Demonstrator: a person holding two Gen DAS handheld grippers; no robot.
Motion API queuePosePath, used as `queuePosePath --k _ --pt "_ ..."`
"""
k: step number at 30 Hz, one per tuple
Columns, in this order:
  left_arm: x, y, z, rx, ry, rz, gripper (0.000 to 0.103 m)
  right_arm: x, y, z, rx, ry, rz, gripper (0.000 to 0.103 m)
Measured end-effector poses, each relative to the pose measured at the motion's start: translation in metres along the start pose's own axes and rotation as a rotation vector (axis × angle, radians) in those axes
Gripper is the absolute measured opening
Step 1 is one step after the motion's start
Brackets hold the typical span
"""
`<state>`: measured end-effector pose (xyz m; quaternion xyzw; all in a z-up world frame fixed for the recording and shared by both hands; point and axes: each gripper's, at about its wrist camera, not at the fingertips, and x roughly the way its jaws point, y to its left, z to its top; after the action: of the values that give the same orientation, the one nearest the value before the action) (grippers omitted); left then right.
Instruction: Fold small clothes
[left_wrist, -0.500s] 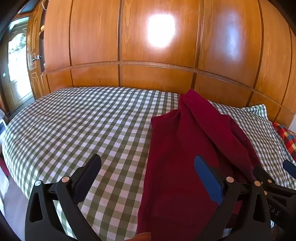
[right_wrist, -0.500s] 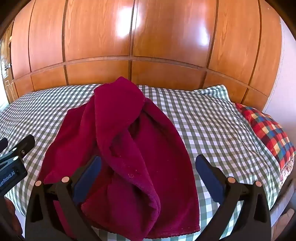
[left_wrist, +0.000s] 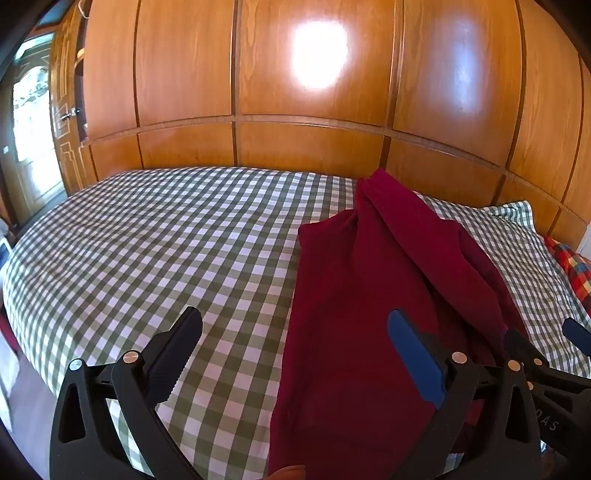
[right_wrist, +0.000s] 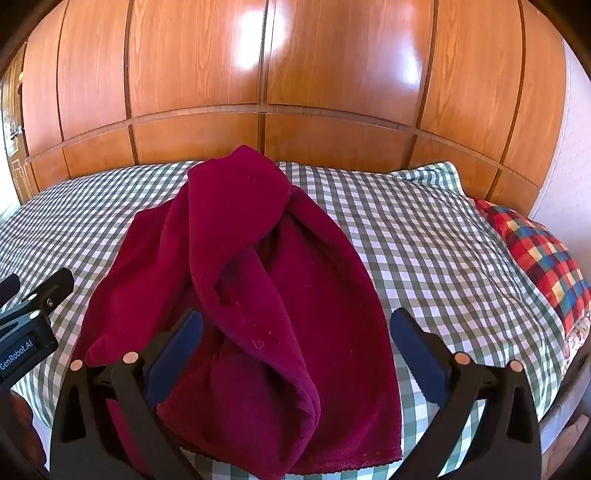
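- At the left edge of the right wrist view, the left gripper (right_wrist: 22, 295) pokes in, its black body printed "GenRobot.AI" in white; in the left wrist view the letters "DAS" show on the black body at the lower right
- In the lower middle of the left wrist view the left gripper (left_wrist: 295, 354) has its jaws spread wide and holds nothing; one pad black and ribbed, the other blue
- In the lower middle of the right wrist view the right gripper (right_wrist: 295, 347) is likewise released, its blue pads standing to either side of the cloth's near end without clamping it
- The dark red garment (right_wrist: 240, 295) is a soft, fleecy cloth, lying lengthwise in the centre of the frame, one long fold twisted over the flat layer beneath, with a stitched hem at its near edge
- It rests on a bed (right_wrist: 424, 240) covered in green-and-white gingham
- A red, blue and yellow plaid pillow (right_wrist: 543, 258) sits at the right
- Glossy wooden panels (right_wrist: 295, 66) fill the top of the frame
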<state>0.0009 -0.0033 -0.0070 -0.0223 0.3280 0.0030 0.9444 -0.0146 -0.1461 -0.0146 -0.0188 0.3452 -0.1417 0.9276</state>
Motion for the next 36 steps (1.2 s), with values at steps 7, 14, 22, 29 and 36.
queuePosePath --k 7,14,22,29,36 --pt "0.0 -0.002 0.001 0.004 0.002 0.003 0.1 0.0 -0.002 0.001 0.009 0.004 0.002 0.101" --pt "0.002 0.003 0.001 -0.01 0.011 0.006 0.1 0.0 -0.001 0.0 -0.003 0.013 0.009 0.101" --pt "0.002 0.005 -0.001 -0.014 0.013 0.008 0.1 0.001 -0.001 -0.002 -0.001 0.028 0.02 0.101" --pt "0.002 0.006 -0.002 -0.019 0.016 0.006 0.1 0.003 0.002 -0.003 -0.005 0.036 0.02 0.101" --pt "0.0 0.008 -0.004 -0.024 0.025 0.005 0.1 0.0 0.0 -0.002 -0.003 0.024 0.021 0.101"
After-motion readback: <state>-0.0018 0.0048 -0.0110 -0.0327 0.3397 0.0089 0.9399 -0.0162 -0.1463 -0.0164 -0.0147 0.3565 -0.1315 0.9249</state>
